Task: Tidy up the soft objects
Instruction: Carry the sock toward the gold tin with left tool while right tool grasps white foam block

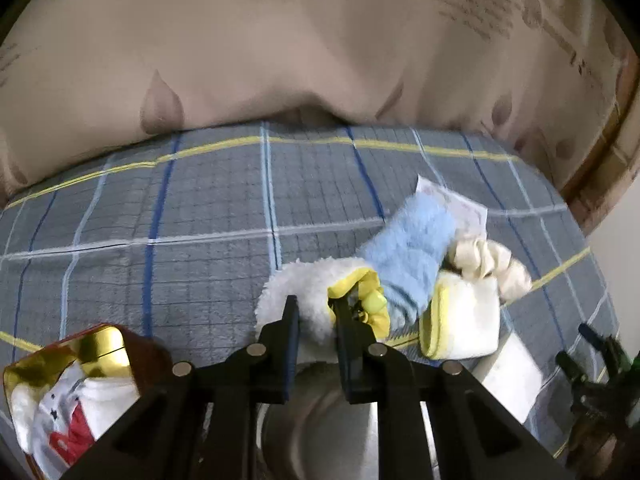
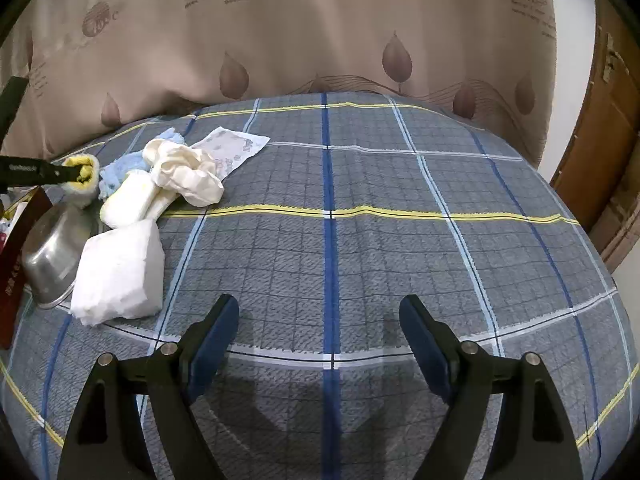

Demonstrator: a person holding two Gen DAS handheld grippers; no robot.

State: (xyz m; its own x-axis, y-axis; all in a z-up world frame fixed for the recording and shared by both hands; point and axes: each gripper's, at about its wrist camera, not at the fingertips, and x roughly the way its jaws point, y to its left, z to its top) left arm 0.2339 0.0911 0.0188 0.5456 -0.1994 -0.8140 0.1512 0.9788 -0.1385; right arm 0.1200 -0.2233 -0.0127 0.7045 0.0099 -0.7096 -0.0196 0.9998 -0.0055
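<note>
A white fluffy sock with a yellow lining (image 1: 304,280) lies at the near end of a pile of soft things on the plaid bedspread (image 1: 180,220). My left gripper (image 1: 316,308) is shut on its cuff, one finger inside the yellow opening; the right wrist view shows this gripper (image 2: 76,174) at the sock (image 2: 80,196). Beside it lie a light blue fluffy cloth (image 1: 408,248), a cream bunched fabric (image 1: 488,264) and a white pad with a yellow edge (image 1: 464,320). My right gripper (image 2: 320,320) hangs open over bare bedspread, holding nothing.
A steel bowl (image 2: 52,256) sits under the left gripper, with a white tissue pack (image 2: 120,276) next to it. A red and gold box (image 1: 100,348) holds a white plush item. A printed packet (image 2: 232,148) lies behind the pile. A beige leaf-print cover (image 2: 320,40) rises at the back, with a wooden door (image 2: 600,140) at right.
</note>
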